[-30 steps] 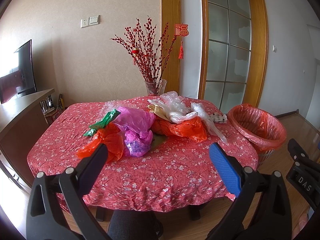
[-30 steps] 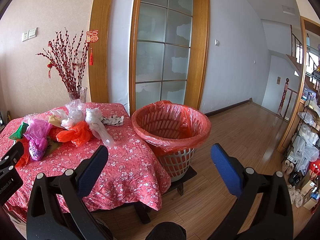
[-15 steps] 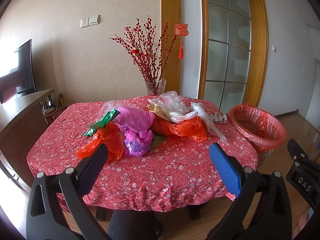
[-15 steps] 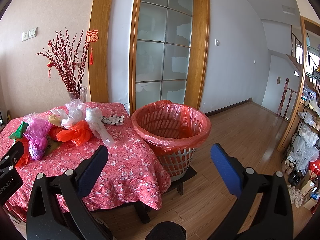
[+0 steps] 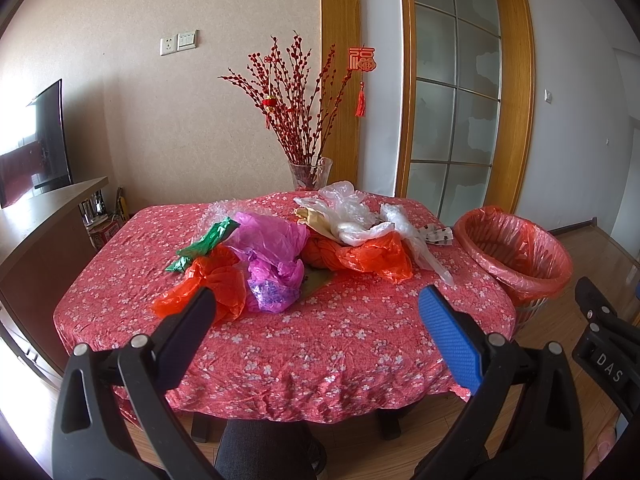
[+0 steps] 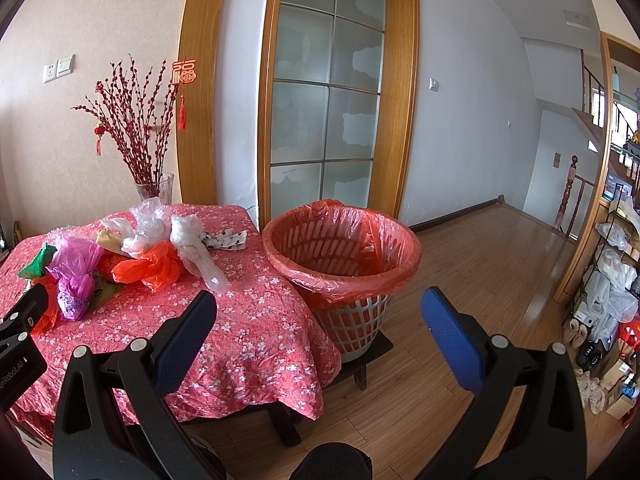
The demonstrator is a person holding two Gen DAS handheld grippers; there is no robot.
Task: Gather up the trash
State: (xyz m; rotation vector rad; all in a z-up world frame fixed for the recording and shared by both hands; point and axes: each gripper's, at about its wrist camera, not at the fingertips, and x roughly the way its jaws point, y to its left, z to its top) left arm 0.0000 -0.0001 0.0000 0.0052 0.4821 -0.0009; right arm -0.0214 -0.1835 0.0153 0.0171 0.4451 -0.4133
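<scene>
- You get bright, even daylight in both views.
- Glare whitens the far left edge beside the television (image 5: 48, 140).
- Fisheye bends the door frame (image 6: 404, 92); corners go black.
- Focus stays sharp.

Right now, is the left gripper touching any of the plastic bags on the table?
Apart. The left wrist view shows the left gripper open and held short of the table, with bare tablecloth between its fingers and the orange bag.
</scene>
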